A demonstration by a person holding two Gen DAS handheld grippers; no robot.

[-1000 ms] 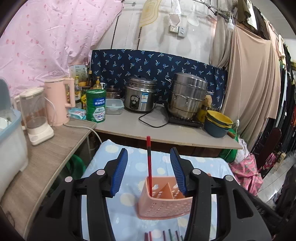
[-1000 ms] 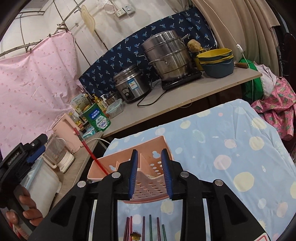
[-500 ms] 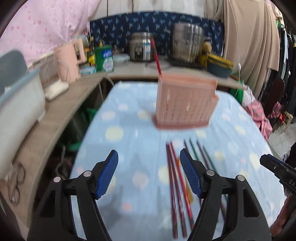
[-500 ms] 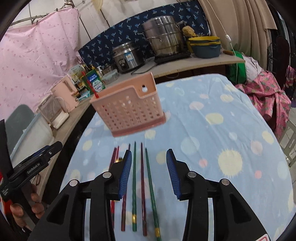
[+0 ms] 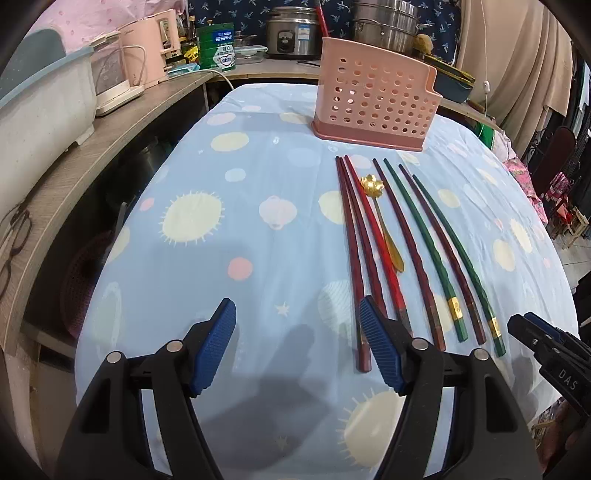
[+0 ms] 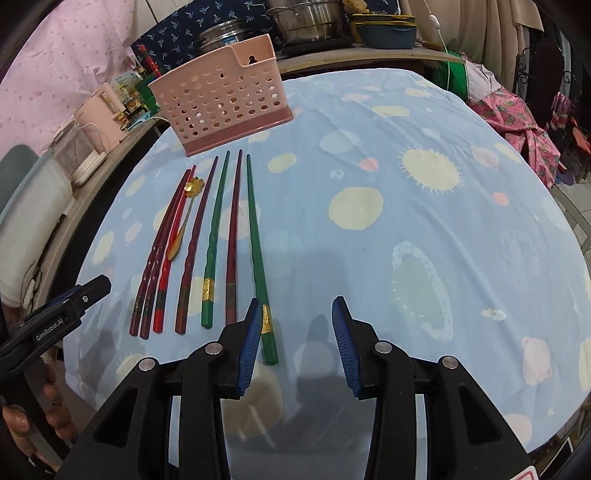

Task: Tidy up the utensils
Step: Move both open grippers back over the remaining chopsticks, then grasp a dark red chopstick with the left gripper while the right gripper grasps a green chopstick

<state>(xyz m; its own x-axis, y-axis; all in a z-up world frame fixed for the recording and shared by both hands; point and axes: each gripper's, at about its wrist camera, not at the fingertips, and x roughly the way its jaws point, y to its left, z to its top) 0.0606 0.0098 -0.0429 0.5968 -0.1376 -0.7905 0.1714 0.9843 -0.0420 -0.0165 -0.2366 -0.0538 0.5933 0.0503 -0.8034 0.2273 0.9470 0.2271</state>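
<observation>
A pink perforated utensil holder (image 5: pixel 375 101) stands upright at the far side of the table and holds one red chopstick (image 5: pixel 320 16); it also shows in the right wrist view (image 6: pixel 221 107). Several red, dark red and green chopsticks (image 5: pixel 402 243) (image 6: pixel 210 243) lie in a row in front of it, with a gold flower-headed spoon (image 5: pixel 382 218) (image 6: pixel 184 218) among them. My left gripper (image 5: pixel 297 345) is open and empty, just left of the chopsticks' near ends. My right gripper (image 6: pixel 295 341) is open and empty, just right of them.
The table wears a light blue spotted cloth (image 5: pixel 207 221). A wooden shelf (image 5: pixel 74 155) on the left holds a white tub, a blender and a pink kettle. The counter behind holds a rice cooker (image 5: pixel 291 31), a steel pot and bowls. Clothes hang at the right.
Both grippers have drawn back from the holder toward the near table edge and dropped low. The right gripper let go of the holder and opened. The holder now stands on the table.
</observation>
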